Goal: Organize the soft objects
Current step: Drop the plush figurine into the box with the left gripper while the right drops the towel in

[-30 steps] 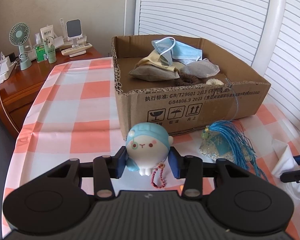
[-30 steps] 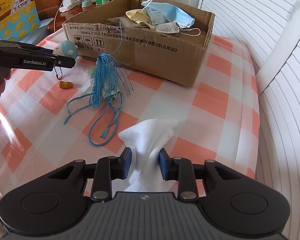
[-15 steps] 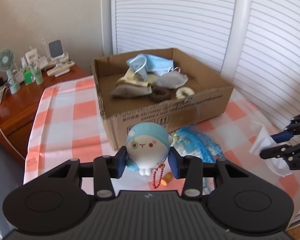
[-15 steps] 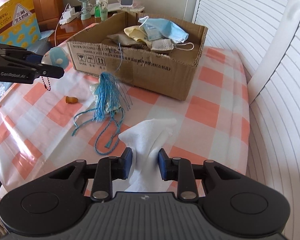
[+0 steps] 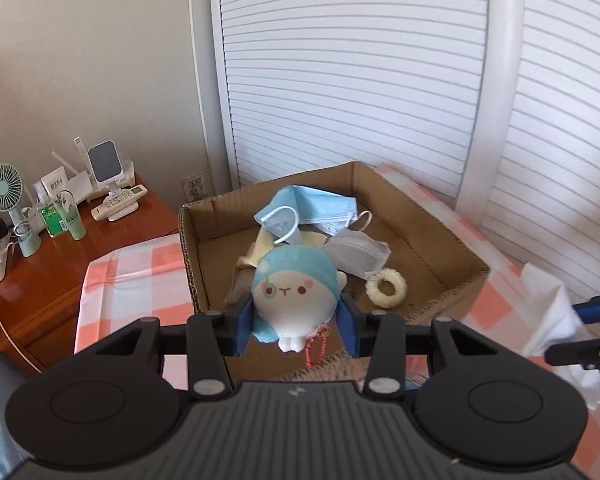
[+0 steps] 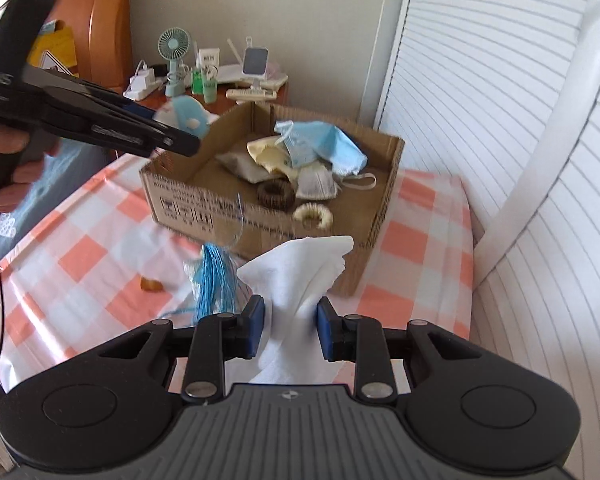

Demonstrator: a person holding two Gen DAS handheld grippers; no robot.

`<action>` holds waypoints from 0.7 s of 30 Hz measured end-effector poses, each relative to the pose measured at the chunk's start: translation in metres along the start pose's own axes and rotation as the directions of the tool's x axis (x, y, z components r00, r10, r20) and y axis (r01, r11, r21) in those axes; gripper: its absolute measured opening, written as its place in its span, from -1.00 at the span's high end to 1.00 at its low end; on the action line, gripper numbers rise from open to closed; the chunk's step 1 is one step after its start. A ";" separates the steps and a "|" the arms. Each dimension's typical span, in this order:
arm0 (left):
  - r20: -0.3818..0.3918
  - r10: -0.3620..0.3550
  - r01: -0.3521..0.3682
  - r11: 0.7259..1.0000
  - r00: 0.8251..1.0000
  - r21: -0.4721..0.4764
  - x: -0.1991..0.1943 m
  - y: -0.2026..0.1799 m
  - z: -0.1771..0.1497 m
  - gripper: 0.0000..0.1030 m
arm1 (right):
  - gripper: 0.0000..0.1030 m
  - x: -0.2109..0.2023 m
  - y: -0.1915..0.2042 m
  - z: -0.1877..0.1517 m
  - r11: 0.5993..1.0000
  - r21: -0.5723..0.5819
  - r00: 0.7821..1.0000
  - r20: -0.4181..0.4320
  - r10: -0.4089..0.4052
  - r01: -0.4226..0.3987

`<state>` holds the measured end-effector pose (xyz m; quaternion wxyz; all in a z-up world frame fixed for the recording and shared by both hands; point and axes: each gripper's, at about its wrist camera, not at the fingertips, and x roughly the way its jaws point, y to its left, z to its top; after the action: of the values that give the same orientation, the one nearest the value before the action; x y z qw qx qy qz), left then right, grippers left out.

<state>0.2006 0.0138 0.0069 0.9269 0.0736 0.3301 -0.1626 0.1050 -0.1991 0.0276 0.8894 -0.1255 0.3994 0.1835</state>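
Observation:
My left gripper (image 5: 296,320) is shut on a white squishy toy with a blue cap (image 5: 294,292) and holds it in the air above the near-left part of the cardboard box (image 5: 452,284). The toy also shows in the right wrist view (image 6: 188,118). My right gripper (image 6: 290,328) is shut on a white cloth (image 6: 300,276), lifted above the table just in front of the box (image 6: 188,208). The box holds blue face masks (image 6: 324,146), a grey mask (image 5: 356,256), a brown scrunchie (image 6: 276,196) and a cream scrunchie (image 6: 312,216).
A blue tassel with cords (image 6: 216,280) and a small orange piece (image 6: 150,284) lie on the checked tablecloth (image 6: 80,256) in front of the box. A wooden side table (image 5: 60,276) with a fan (image 5: 4,196) and bottles stands to the left. White shutters stand behind.
Both grippers rose and moved toward the box. The left carried the toy from table level in front of the box to above its interior. The right lifted the cloth nearer the box's front.

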 end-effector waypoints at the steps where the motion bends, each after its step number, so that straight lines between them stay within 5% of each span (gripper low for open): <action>1: -0.007 0.007 -0.007 1.000 1.000 0.000 0.005 0.000 0.001 0.17 | 0.38 0.000 0.000 0.003 1.000 -0.003 1.000 0.007 -0.003 0.003; 5: -0.023 0.015 -0.015 1.000 1.000 0.005 0.019 0.001 0.000 0.13 | 0.38 0.003 0.003 0.019 1.000 -0.025 1.000 0.020 -0.002 0.003; 7: -0.010 0.032 -0.031 0.999 0.999 0.014 0.021 0.000 -0.002 -0.35 | 0.38 0.006 0.004 0.026 0.999 -0.033 1.000 0.026 -0.003 0.004; 8: 0.001 0.055 -0.055 0.998 0.998 0.006 0.020 0.000 -0.003 -0.81 | 0.38 0.008 0.005 0.030 0.999 -0.035 1.000 0.027 0.001 0.000; 9: 0.021 0.072 -0.072 0.997 0.997 -0.002 0.017 0.001 -0.005 -0.92 | 0.38 0.009 0.006 0.034 0.999 -0.037 1.000 0.028 0.004 -0.002; 12: 0.031 0.044 -0.044 0.999 0.999 -0.009 0.006 0.006 -0.007 -0.92 | 0.38 0.014 0.010 0.046 0.999 -0.041 0.999 0.040 0.006 -0.004; 21: 0.021 0.160 -0.159 0.987 0.987 -0.022 -0.051 0.011 -0.047 -0.93 | 0.38 0.046 0.012 0.104 0.999 -0.011 0.996 0.078 0.052 -0.051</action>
<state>0.1390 0.0484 0.0035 0.9414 0.0887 0.3141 -0.0854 0.1973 -0.1397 0.0593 0.8988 -0.1120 0.3665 0.2130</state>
